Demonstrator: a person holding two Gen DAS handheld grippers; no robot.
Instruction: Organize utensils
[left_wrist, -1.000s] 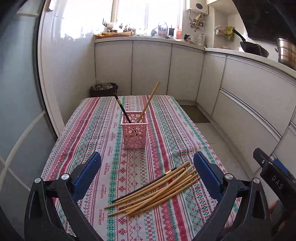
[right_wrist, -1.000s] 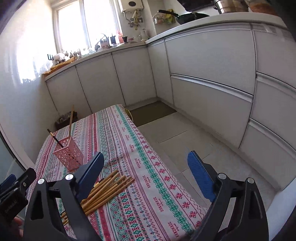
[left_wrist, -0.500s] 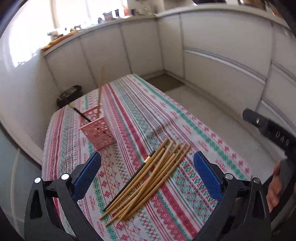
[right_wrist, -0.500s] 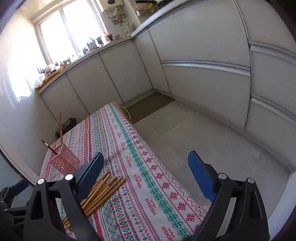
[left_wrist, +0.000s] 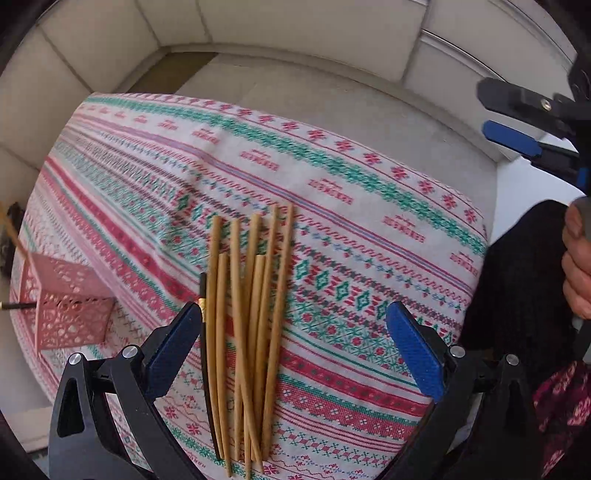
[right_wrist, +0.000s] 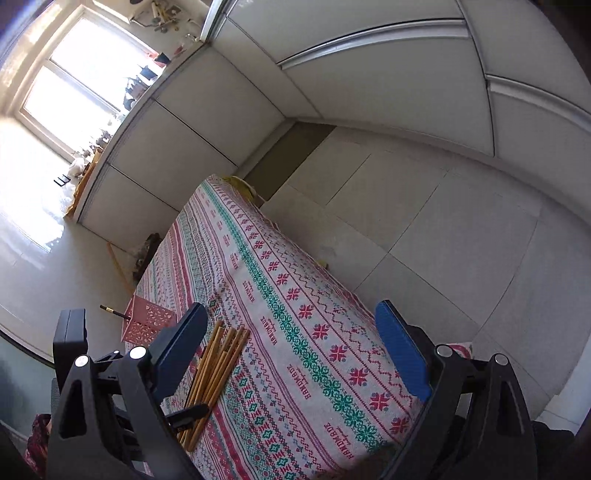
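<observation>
hand-held gripper (left_wrist: 295, 345) — striped tablecloth (left_wrist: 351, 192), cabinets (right_wrist: 369, 74)

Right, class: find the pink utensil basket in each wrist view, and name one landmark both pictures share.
Left wrist view: the pink utensil basket sits at the far left edge, left of the left gripper.
Right wrist view: it is at lower left, just beyond the right gripper's left jaw.
Shared landmark: the bundle of wooden chopsticks lying on the patterned tablecloth.

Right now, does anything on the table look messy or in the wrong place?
Yes. A loose pile of wooden chopsticks plus one black chopstick lies on the tablecloth, some crossing, while the pink holder beside them holds only two.
</observation>
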